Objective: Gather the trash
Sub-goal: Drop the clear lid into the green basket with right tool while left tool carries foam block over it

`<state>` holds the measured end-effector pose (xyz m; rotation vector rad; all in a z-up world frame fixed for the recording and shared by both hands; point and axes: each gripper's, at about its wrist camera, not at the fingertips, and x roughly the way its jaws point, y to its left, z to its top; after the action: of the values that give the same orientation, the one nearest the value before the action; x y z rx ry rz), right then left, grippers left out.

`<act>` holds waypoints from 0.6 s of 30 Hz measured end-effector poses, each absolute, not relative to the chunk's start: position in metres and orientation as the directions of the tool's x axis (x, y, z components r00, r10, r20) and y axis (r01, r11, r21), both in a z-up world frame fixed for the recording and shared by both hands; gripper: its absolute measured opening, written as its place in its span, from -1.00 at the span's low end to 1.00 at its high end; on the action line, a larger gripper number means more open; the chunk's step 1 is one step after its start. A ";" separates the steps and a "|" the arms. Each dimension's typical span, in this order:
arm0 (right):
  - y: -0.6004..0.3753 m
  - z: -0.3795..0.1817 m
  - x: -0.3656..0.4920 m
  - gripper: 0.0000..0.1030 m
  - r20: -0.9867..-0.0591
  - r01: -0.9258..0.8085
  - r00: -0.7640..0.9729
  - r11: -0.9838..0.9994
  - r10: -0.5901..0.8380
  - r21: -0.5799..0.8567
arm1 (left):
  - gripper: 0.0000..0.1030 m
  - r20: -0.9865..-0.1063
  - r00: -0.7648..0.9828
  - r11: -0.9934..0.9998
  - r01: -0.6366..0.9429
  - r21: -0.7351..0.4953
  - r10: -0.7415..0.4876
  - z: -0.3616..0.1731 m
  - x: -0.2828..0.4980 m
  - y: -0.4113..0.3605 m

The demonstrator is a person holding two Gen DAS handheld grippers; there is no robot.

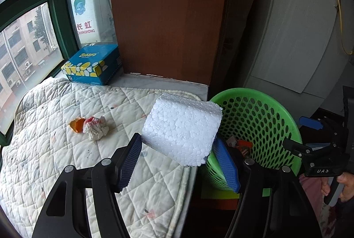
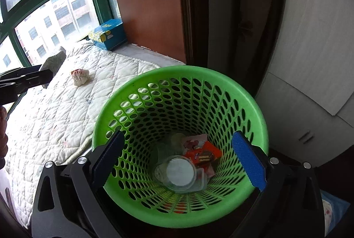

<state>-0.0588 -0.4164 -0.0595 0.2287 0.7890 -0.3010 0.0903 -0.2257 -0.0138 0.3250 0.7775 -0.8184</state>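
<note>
Between your left gripper's [image 1: 179, 155] jaws sits the white foam block [image 1: 182, 127], pinched across its lower end by both blue pads, with most of its bulk sticking out past the jaw tips. Just right of those jaws and lower stands the green basket [image 1: 261, 105]; the block's right edge overlaps its rim in the left wrist view. Left of the jaws and farther out, a crumpled paper wad [image 1: 96, 128] lies on the quilted mattress [image 1: 44, 149], touching an orange scrap [image 1: 77, 124]. Beyond them a blue tissue box [image 1: 94, 64] rests by the window.

Your right gripper [image 2: 178, 160] hangs over the basket with its jaws spread wide and nothing between the pads. Straight ahead of them, at the basket's bottom, lie a clear plastic lid [image 2: 179, 172] and an orange wrapper [image 2: 203, 155].
</note>
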 end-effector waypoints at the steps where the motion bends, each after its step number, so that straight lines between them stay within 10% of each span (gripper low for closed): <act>1: -0.418 -0.058 -0.062 0.87 -0.722 0.353 0.667 0.931 -0.182 0.091 | 0.25 -0.730 0.427 0.648 0.761 -0.029 -0.534 -0.015 0.088 -0.230; 18: -0.433 -0.046 -0.098 0.87 -0.695 0.402 0.681 0.911 -0.231 0.090 | 0.26 -0.770 0.332 0.566 0.823 -0.046 -0.545 -0.034 0.052 -0.298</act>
<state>-0.0984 -0.4331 -0.0465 0.2443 0.7416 -0.3591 0.0516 -0.2978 -0.0339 0.3861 0.8299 -0.9231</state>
